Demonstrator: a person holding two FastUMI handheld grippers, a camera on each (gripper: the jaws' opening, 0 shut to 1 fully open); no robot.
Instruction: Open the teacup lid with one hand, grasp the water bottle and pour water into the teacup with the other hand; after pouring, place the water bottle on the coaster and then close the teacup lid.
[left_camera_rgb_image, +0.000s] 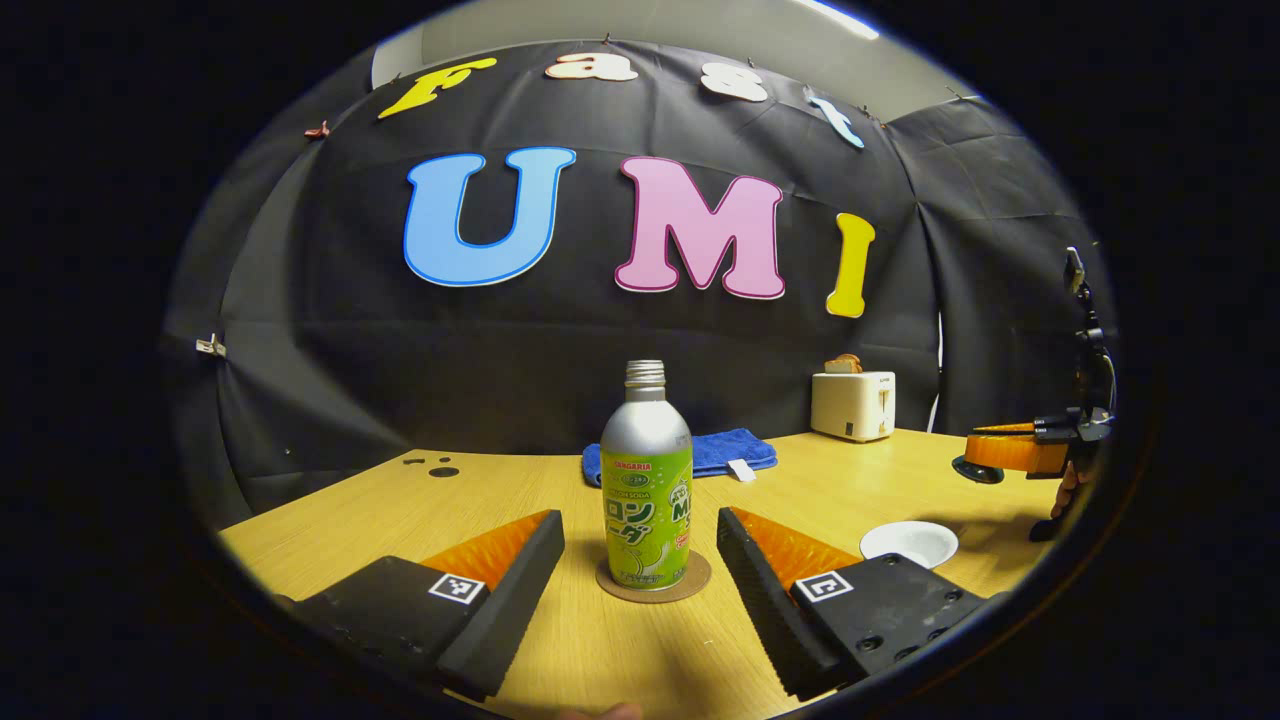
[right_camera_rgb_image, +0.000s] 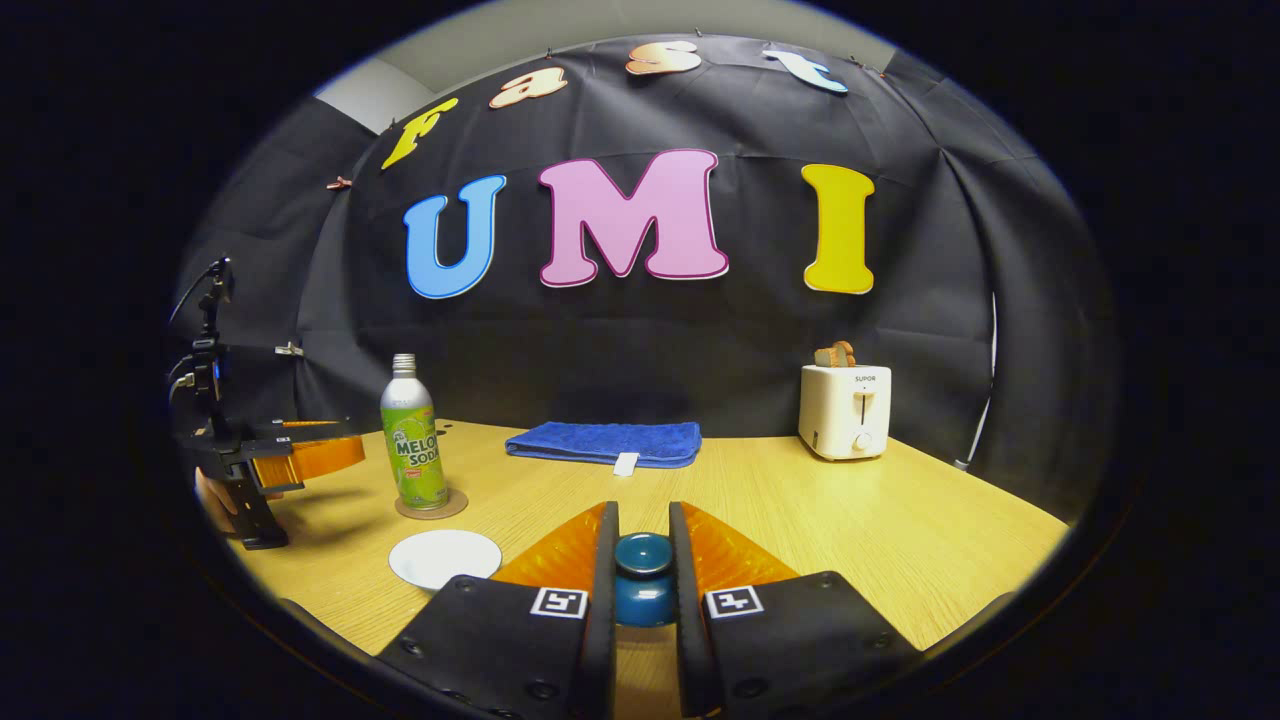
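On the coaster (left_camera_rgb_image: 654, 579), upright between wide-spread left fingers (left_camera_rgb_image: 520, 560): melon soda bottle (left_camera_rgb_image: 646, 485), slick metal, probably best gripped mid-body. Right gripper (right_camera_rgb_image: 643, 560) pinched on teacup lid knob (right_camera_rgb_image: 643, 553).

Matt metal bottle (left_camera_rgb_image: 646, 475), wood-grain table (left_camera_rgb_image: 850, 480)

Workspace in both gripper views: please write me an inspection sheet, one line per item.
Surface: wooden table, no spills seen.
Job's things: water bottle upright on coaster, uncapped; teacup lid between right gripper fingers; white saucer bare.
Clutter: blue towel, toaster holding toast.
Grippers: left gripper open, either side of bottle, apart from it; right gripper shut on lid knob.
Cables: thin cable down the wall at right.
Surroundings: black cloth wall.
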